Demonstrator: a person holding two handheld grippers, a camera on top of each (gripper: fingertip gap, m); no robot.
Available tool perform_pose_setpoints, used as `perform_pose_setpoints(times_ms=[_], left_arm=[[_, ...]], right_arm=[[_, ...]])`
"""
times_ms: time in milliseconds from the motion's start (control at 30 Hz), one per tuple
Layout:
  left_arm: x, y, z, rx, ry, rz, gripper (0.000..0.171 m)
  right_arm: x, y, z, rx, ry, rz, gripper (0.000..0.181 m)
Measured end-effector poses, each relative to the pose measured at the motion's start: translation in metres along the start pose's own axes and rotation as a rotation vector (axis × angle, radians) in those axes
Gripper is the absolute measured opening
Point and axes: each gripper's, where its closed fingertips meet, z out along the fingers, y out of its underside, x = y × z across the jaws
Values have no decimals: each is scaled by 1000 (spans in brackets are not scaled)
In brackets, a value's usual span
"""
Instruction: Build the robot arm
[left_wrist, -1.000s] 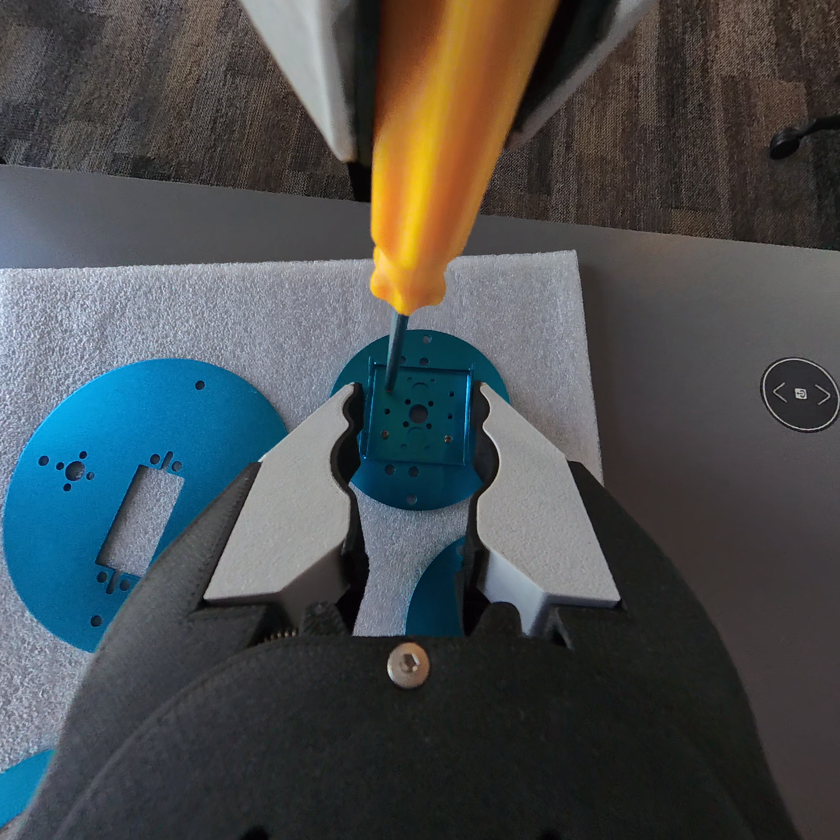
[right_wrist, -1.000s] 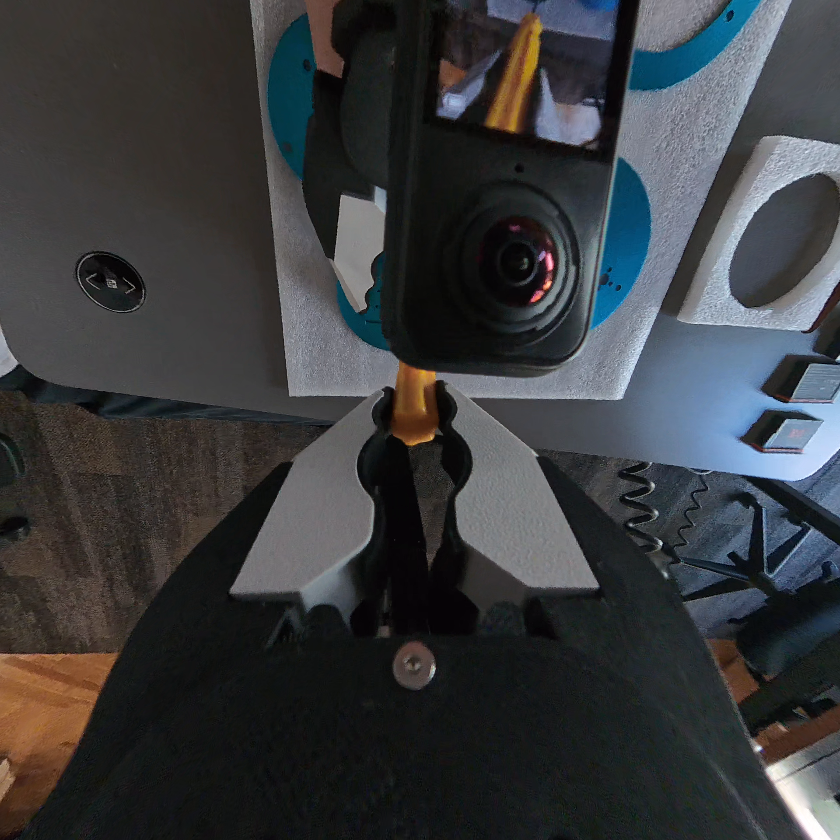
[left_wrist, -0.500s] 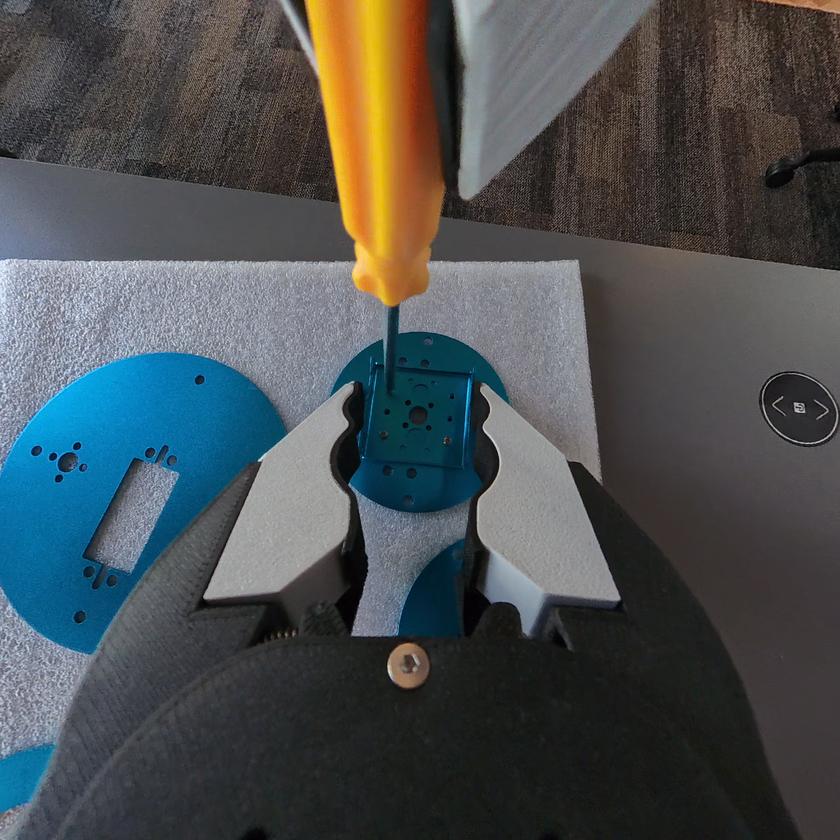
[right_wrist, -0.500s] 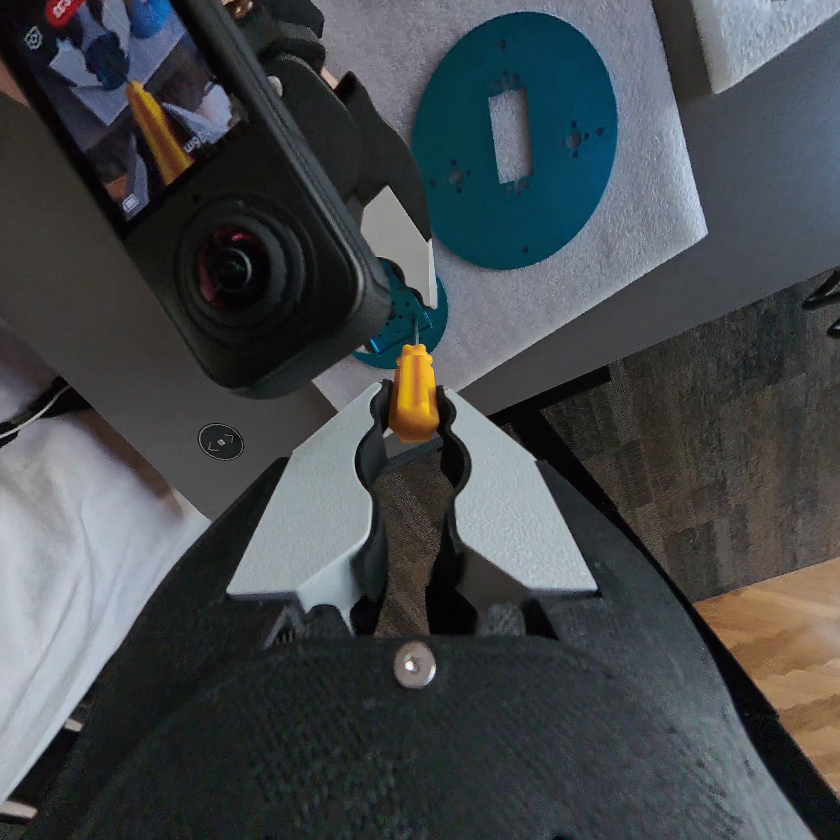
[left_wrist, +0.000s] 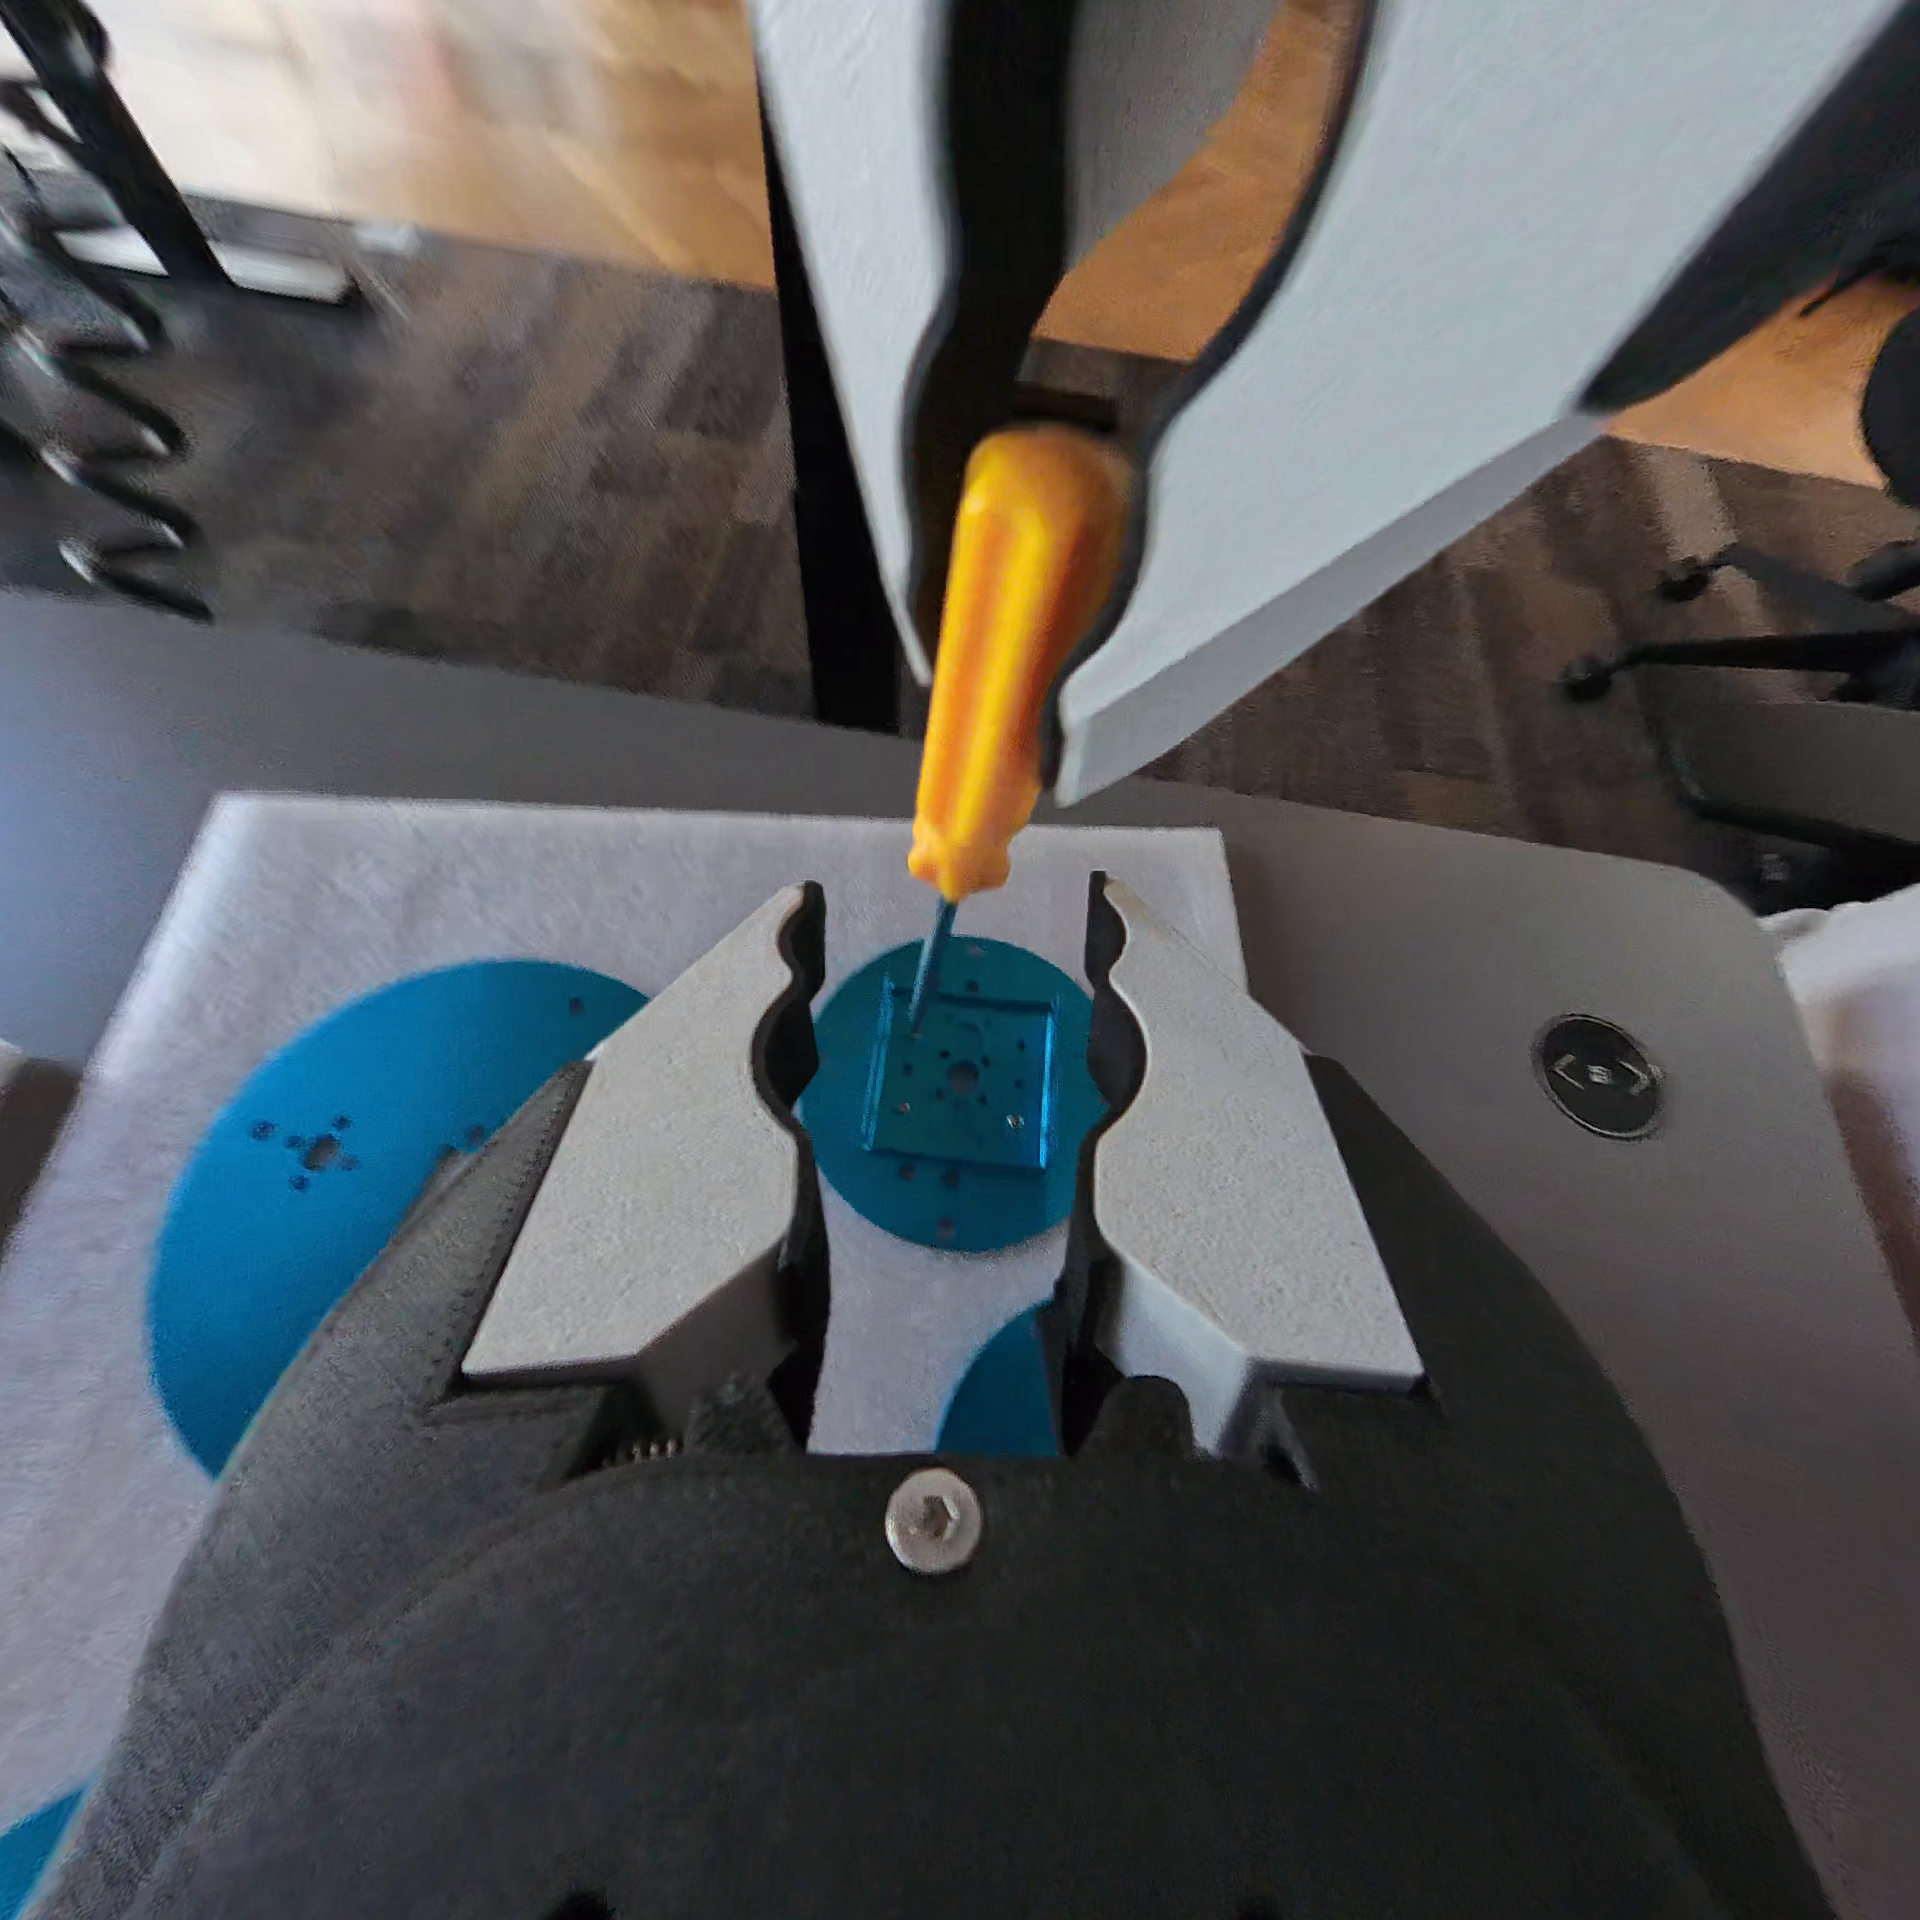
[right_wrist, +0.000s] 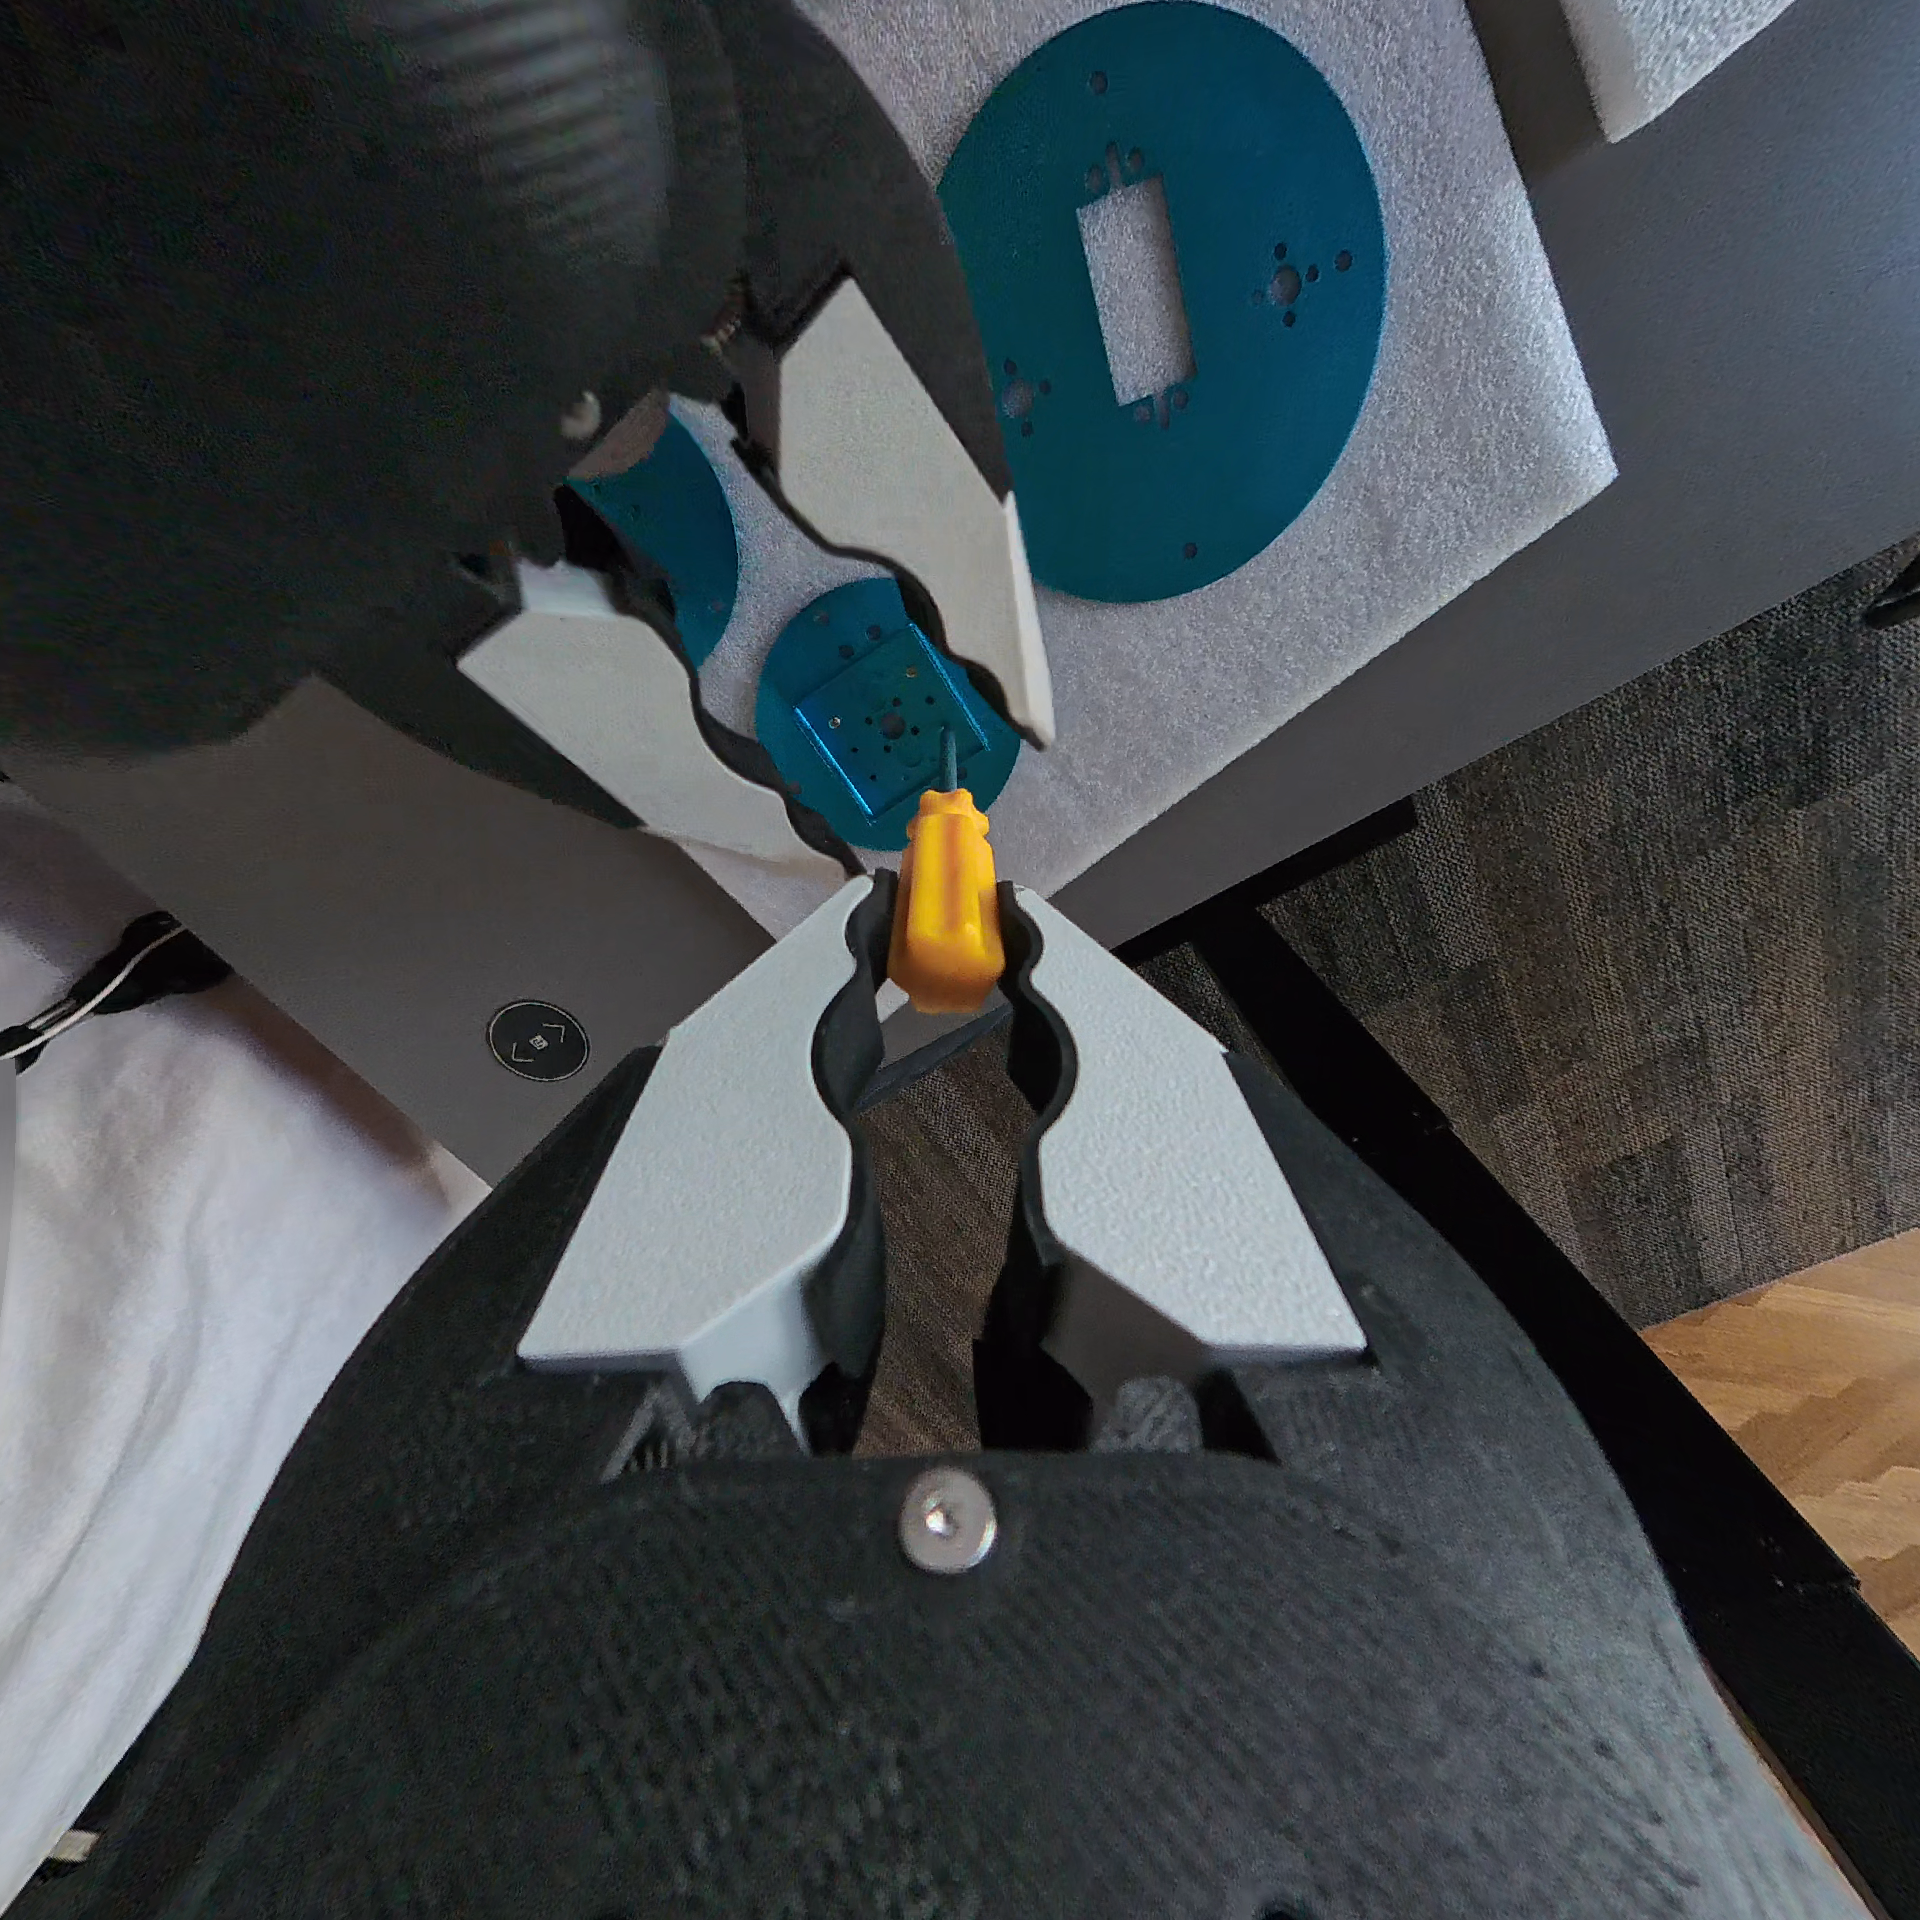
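Observation:
A small blue square bracket (left_wrist: 961, 1081) sits on a small blue disc (left_wrist: 935, 1210) on a white foam sheet (left_wrist: 520, 894). My left gripper (left_wrist: 951, 914) is open, its fingers held either side of the bracket and a little above it, apparently not touching it. My right gripper (right_wrist: 943, 896) is shut on the handle of an orange screwdriver (right_wrist: 940, 956). The screwdriver (left_wrist: 997, 675) leans down from above with its tip in a corner hole of the bracket (right_wrist: 883, 727). The left gripper's fingers (right_wrist: 904, 520) also show in the right wrist view, over the disc (right_wrist: 831, 665).
A large blue disc (left_wrist: 343, 1195) with a rectangular cut-out lies left of the bracket; it shows in the right wrist view (right_wrist: 1174, 301) too. Another blue disc (left_wrist: 997, 1392) lies under my left gripper. The grey table (left_wrist: 1507, 1299) has a round button (left_wrist: 1600, 1075). White cloth (right_wrist: 156, 1299) lies beside the table. The gap from one gripper's tips to the other's is roughly 5 cm. About 7 cm separates my left fingertips from the disc (right_wrist: 831, 665).
My left gripper has drawn back and up from the bracket it was clamping, its jaw gap unchanged. My right gripper has twisted round with the screwdriver, whose tip stays in the same corner.

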Motion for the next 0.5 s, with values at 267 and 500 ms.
perform_pose_setpoints(times_ms=[267,500], left_arm=[[-3,-22,2,102,-110,150,15],[0,-21,1,119,-85,144,14]], right_arm=[[1,-5,1,47,-10,-9,19],[-3,-15,-10,293,-84,-149,26]])
